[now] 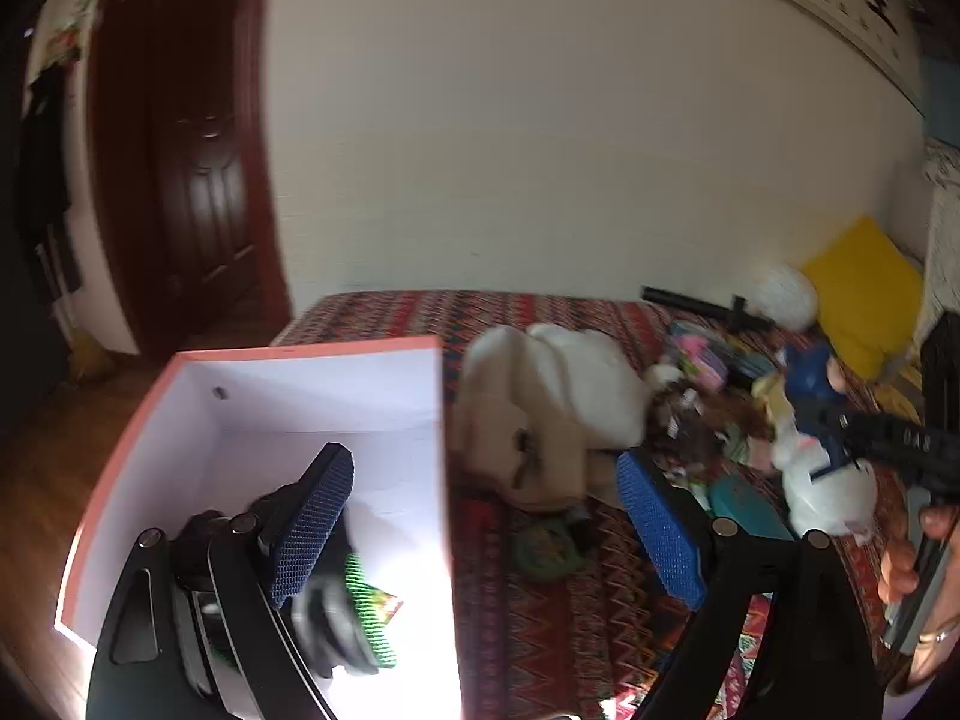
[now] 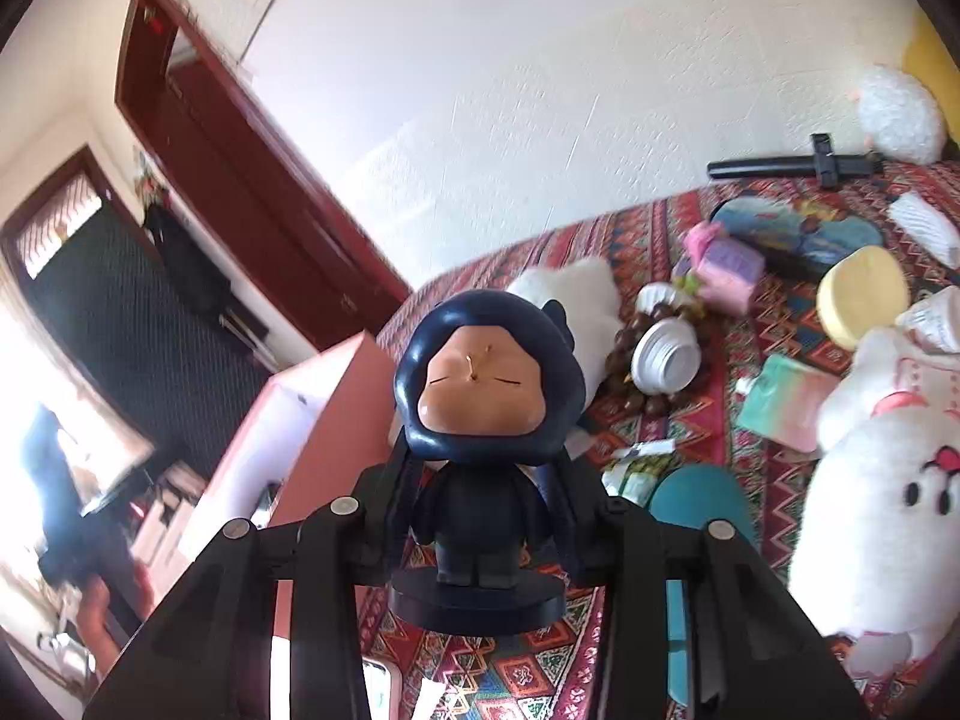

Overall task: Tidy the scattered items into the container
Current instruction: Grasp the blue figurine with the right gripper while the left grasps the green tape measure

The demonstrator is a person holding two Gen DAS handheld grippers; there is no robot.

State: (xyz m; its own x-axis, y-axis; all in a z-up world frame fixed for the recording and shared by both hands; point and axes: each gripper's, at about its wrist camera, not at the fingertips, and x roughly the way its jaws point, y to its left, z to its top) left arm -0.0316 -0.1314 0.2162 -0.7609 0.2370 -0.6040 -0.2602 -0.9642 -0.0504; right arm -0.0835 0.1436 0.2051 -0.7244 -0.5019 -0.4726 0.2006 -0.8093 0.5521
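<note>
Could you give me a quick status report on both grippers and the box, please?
Left gripper open, empty, at the box rim. Right gripper shut on the hooded figurine, above the bed. Box already holds a green-striped item. Nothing blocks the way.

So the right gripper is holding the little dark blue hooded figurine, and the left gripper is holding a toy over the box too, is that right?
Not quite. The right gripper does hold the figurine, but the left gripper holds nothing: the left wrist view shows it open, one finger over the box, the other over the bed.
</note>
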